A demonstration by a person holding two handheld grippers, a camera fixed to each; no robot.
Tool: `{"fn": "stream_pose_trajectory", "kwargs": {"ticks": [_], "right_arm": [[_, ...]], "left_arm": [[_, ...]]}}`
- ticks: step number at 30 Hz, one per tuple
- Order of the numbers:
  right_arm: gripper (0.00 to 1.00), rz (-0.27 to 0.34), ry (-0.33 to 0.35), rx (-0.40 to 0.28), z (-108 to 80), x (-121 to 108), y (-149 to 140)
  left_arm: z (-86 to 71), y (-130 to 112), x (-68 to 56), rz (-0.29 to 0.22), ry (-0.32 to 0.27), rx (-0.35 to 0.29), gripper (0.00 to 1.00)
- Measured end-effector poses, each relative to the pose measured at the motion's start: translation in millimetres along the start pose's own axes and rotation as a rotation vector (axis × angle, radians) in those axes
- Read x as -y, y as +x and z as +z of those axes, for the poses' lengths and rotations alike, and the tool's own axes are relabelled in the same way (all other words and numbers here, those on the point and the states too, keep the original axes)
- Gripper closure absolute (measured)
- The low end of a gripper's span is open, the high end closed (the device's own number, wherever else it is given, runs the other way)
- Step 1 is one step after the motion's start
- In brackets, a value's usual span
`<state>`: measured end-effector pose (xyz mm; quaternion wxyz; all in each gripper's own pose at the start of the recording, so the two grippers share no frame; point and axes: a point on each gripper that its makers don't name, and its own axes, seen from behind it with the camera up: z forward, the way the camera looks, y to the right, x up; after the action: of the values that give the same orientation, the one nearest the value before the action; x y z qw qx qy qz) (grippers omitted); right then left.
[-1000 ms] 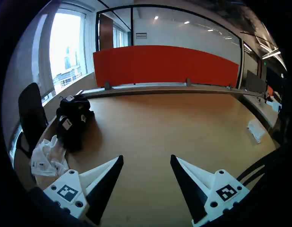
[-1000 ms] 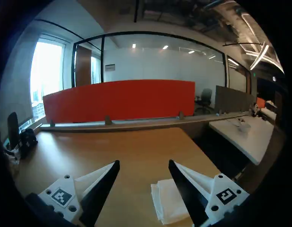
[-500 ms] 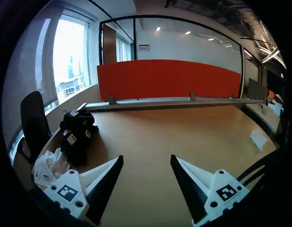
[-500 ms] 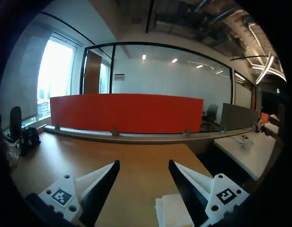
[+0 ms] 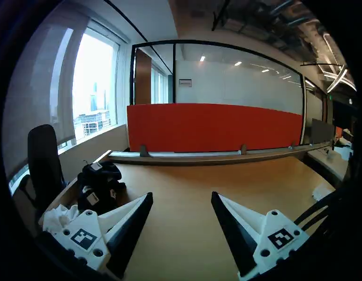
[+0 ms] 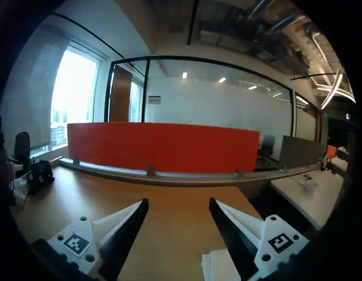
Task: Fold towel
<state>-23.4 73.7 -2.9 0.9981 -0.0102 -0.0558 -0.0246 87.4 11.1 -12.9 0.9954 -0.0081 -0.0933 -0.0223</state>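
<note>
To the left of my left gripper point(image 5: 181, 194) I see a black soft bag point(image 5: 97, 186) and a crumpled white cloth point(image 5: 56, 216) on the light brown wooden table point(image 5: 190, 182); its jaws stand apart, with nothing between them; my right gripper point(image 6: 178, 200) is spread wide too, holding nothing; the folded white towel point(image 6: 218, 266) lies low on the table, just beside its right finger point(image 6: 242, 234).

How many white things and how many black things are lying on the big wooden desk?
White: 2 (folded towel, crumpled cloth)
Black: 1 (black pile)
Total: 3
</note>
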Motion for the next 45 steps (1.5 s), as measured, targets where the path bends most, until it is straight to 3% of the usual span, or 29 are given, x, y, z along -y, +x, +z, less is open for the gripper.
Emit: {"fn": "stream_pose_trajectory", "kwargs": {"ticks": [10,24,39,45], "right_arm": [[0.00,0.008,0.030,-0.032,5.4,42,16],[0.00,0.033,0.043,-0.063,10.5,88,33],[0.00,0.046,0.046,-0.059,7.8,99,41],[0.00,0.055,0.028,-0.080,4.0,97,43]], "left_arm": [[8.2,19,-3.8,-0.001,-0.016,-0.048,0.08],[11.6,37,6.7,-0.015,-0.006,-0.102,0.08],[14.4,31,3.1,0.012,-0.010,-0.154,0.08],[18.7,10,1.2,0.008,-0.022,-0.161,0.08]]}}
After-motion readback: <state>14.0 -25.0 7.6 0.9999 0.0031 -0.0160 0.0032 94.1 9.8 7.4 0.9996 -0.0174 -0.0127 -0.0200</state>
